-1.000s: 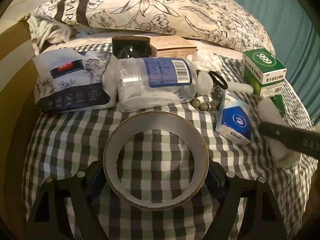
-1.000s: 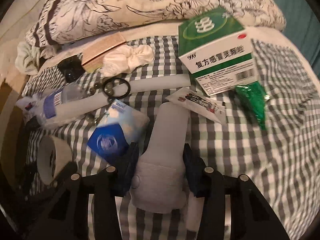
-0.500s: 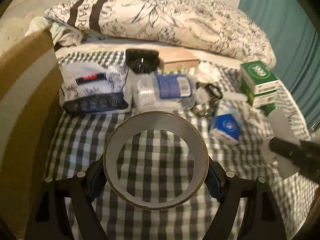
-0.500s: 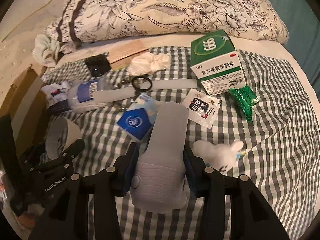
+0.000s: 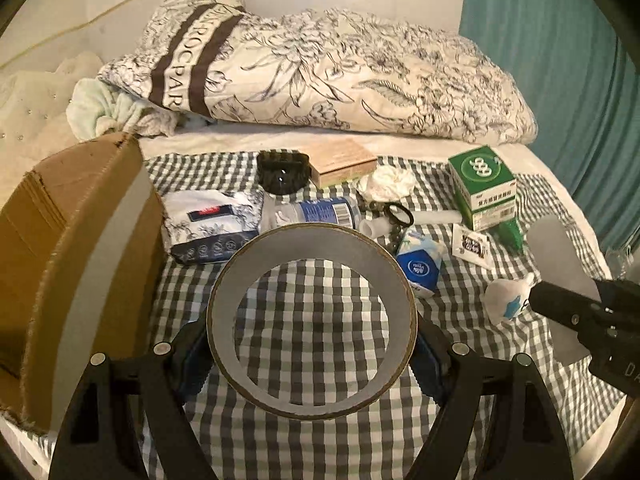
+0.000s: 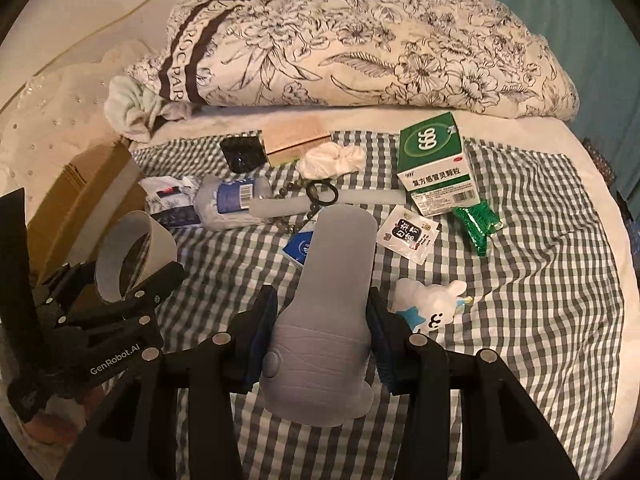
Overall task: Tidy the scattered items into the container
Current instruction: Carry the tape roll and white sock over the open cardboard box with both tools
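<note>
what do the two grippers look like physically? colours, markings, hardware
Both match: the left gripper and right gripper have matte black angular finger arms, round silver bolt heads at the joints, and blue pads inside the fingertips. The left's body carries white "GenRobot.AI" lettering. No cables or sleeves visible.

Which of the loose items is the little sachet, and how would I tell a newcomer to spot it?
Start at the green medicine box standing on the checked cloth below the floral pillow. Just in front of that box, left of the crumpled green packet, lies the sachet. It is the only flat white square there, printed with bold black characters and a small red mark.
</note>
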The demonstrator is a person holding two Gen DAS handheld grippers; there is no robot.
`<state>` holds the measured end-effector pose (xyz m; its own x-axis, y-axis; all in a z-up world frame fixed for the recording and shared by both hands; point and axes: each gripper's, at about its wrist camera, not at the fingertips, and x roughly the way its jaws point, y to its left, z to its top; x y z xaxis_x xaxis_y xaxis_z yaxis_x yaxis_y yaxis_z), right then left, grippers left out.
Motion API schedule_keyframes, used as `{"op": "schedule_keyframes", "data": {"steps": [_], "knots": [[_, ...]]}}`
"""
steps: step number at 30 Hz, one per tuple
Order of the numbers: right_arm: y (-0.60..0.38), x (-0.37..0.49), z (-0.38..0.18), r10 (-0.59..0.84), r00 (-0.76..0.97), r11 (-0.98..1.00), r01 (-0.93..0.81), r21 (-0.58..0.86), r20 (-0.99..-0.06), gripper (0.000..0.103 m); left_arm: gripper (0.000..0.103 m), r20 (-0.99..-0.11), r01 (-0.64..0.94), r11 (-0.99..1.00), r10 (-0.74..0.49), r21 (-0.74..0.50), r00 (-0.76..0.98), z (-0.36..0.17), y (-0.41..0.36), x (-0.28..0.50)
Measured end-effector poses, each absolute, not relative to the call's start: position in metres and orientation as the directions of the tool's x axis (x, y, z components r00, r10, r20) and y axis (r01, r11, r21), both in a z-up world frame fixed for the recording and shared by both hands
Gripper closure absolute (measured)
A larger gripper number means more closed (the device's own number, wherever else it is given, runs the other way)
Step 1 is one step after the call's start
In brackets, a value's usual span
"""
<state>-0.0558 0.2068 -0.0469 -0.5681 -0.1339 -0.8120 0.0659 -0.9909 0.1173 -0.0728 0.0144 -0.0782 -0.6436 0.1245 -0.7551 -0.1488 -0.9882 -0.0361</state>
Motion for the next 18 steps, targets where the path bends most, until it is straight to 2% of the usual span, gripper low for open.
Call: {"op": "schedule_keyframes", "data": {"steps": [18], "knots": [[0.16,-0.034,0.024,-0.216,-0.669,-0.976,0.151,0.154,-0.711,0.059,0.019,-0.693,-0.061,-0.997,0.071,-0.038,-0.718,0.007,-0.049,-0.056]]}}
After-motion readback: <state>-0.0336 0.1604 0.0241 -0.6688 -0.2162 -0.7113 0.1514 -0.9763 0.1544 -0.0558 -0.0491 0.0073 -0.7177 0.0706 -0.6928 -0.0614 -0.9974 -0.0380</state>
